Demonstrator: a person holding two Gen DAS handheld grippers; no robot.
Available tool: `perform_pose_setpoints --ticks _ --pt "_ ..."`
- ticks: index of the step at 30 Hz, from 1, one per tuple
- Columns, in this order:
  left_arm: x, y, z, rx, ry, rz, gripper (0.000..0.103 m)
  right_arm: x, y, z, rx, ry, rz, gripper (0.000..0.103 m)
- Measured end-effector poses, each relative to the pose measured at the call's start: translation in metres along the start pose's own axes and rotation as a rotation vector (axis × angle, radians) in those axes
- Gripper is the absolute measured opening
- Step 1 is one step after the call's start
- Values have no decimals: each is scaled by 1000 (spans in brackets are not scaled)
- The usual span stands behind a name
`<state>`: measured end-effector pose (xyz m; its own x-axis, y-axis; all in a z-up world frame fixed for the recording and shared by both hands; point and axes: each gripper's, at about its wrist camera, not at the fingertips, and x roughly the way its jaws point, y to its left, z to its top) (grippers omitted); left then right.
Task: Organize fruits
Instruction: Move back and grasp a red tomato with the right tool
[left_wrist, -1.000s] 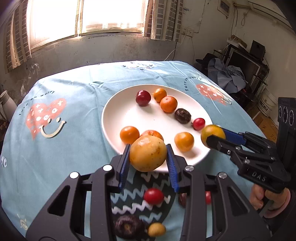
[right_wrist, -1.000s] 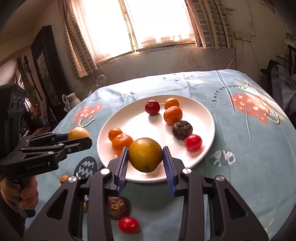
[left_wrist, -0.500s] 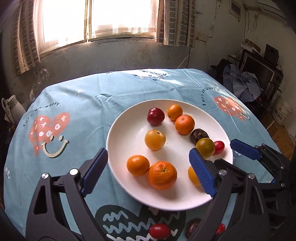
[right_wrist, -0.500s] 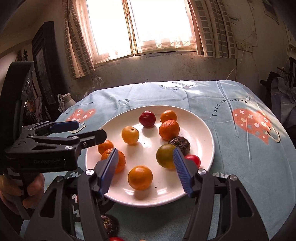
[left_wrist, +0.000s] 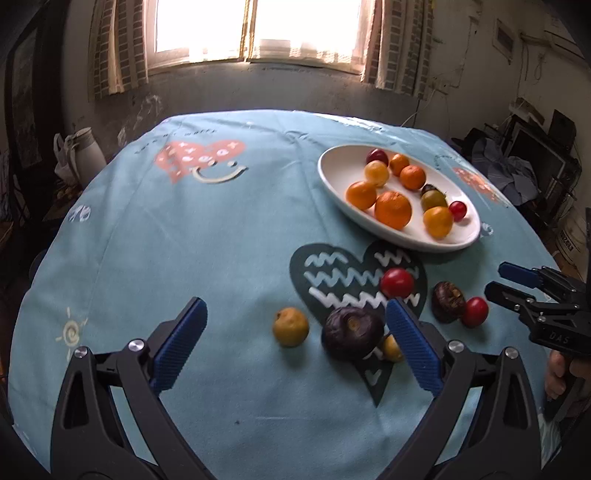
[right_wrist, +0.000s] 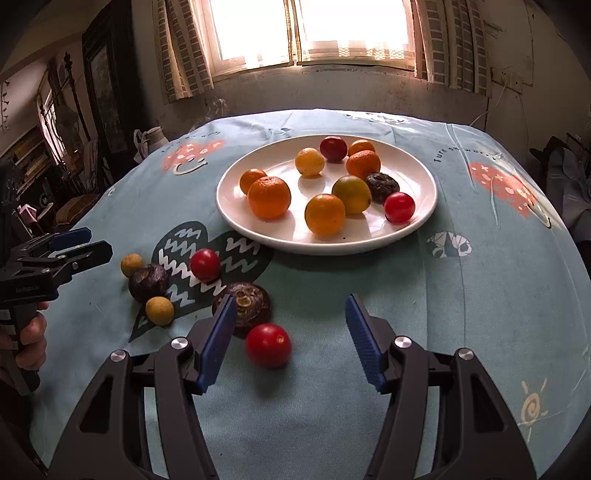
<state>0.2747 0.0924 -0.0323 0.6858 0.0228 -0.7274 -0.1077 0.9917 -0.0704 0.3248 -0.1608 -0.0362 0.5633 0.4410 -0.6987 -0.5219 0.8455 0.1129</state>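
Fruits are round, no clear long axis; the dark purple fruit (left_wrist: 352, 332) lies with its stem scar facing up toward the camera. White plate (right_wrist: 258, 236) sits ahead of both tongs with nine fruits on it, oranges, yellow ones, red ones, one dark.

Change from a second ago: both tongs then clamped a yellow fruit over the plate. Both fruits now lie on the plate, and both tongs have pulled back off it to the loose fruit on the worktop (left_wrist: 184, 240).

Left tongs (left_wrist: 295, 345): jaws have just been opening, now very wide and gripping nothing. A small yellow-brown fruit (left_wrist: 290, 326) and the dark purple fruit lie on the cloth between the pads, untouched.

Right tongs (right_wrist: 290, 341): jaws part open after just opening, empty. A red tomato (right_wrist: 268, 345) lies on the cloth between the pads, nearer the left pad, no contact. A second dark fruit (right_wrist: 245, 304) sits partly behind that pad.
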Motion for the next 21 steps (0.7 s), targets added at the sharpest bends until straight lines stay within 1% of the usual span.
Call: perform_pose_setpoints --ticks 3,6,7,9,14,16,17,19,21 --pt "-5 8 -2 -19 -33 28 99 0 11 -8 -49 34 -2 62" --pt "-9 10 0 -33 -39 1 99 8 18 -11 -94 72 6 61" --pt "-9 10 0 -29 -41 3 99 11 19 -13 -103 85 10 61" --pt "-10 8 0 -20 -43 17 99 17 20 -15 -112 107 16 54" --pt "-11 9 1 -14 -47 21 99 26 16 -18 -109 135 13 46" --pt "-12 10 1 -9 -56 36 99 26 16 -18 -114 135 14 39" --pt "-12 10 1 -5 -57 41 99 26 16 -18 -116 138 14 33" --pt "-10 9 1 13 -52 46 99 24 15 -18 -110 140 9 30" --pt "-9 5 0 59 -46 34 98 17 12 -15 -89 133 10 29"
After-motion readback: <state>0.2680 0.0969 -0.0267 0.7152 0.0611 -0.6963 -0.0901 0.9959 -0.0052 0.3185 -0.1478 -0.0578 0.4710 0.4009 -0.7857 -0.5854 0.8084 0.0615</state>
